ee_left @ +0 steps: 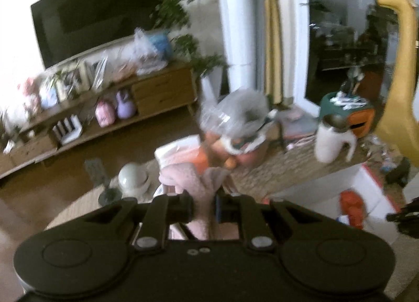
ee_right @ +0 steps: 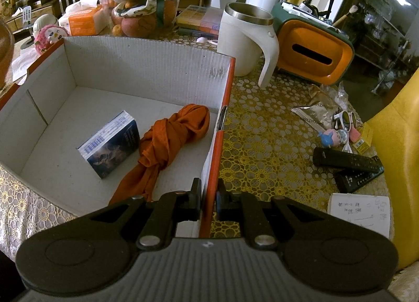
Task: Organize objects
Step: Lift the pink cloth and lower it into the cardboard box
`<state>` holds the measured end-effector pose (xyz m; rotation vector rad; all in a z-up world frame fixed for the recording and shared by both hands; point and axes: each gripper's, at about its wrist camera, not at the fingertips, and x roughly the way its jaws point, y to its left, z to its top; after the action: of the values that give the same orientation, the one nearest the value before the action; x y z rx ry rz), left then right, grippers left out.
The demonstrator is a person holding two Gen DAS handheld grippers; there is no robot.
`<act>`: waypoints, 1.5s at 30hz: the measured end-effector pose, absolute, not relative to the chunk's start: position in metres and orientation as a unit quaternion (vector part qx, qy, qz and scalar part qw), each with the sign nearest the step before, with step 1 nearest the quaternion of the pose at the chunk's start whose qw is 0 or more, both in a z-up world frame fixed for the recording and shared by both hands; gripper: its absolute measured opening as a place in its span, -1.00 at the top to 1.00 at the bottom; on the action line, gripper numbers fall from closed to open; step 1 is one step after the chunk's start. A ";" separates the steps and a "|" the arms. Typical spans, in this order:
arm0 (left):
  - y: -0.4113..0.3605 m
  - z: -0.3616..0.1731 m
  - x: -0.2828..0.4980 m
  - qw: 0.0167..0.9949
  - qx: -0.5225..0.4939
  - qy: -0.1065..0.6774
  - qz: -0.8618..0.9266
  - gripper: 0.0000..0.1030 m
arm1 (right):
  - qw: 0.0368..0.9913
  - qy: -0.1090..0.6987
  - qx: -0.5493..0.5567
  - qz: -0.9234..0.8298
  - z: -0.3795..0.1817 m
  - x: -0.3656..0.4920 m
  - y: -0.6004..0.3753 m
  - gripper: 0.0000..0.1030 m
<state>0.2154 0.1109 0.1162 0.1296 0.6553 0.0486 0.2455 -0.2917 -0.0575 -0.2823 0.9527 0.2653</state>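
The white cardboard box (ee_right: 146,66) sits on your lace-covered surface (ee_right: 267,145), an orange scarf (ee_right: 167,142) and a book (ee_right: 112,142) inside it. Your right claw (ee_right: 208,201) is clamped on the box's orange-edged wall. Your left claw (ee_left: 203,206) pinches a pink fuzzy cloth (ee_left: 199,184), left of the box.

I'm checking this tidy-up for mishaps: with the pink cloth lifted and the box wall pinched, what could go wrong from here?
1. The left tool grips only a fold of the fluffy pink cloth; it might slip, or its hanging part might brush the round white jar.
2. The right tool pinches the orange-edged white cardboard box by one wall; pulling could bend it or tip the box.
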 end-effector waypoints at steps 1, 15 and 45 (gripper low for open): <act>0.105 0.122 0.215 0.946 0.066 0.317 0.017 0.76 | 0.871 0.455 -0.135 0.127 -0.058 0.245 -0.296 0.80; 0.002 0.143 0.221 0.949 0.073 0.284 -0.110 0.76 | 0.871 0.456 -0.136 0.126 -0.056 0.243 -0.295 0.80; -0.080 -0.009 0.275 0.887 0.141 0.420 -0.133 0.72 | 0.870 0.456 -0.137 0.129 -0.057 0.241 -0.318 0.80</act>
<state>0.2749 -0.0804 -0.0094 0.2938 0.8726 -0.2766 0.2410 -0.3179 -0.0568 -0.2865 0.9545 0.2705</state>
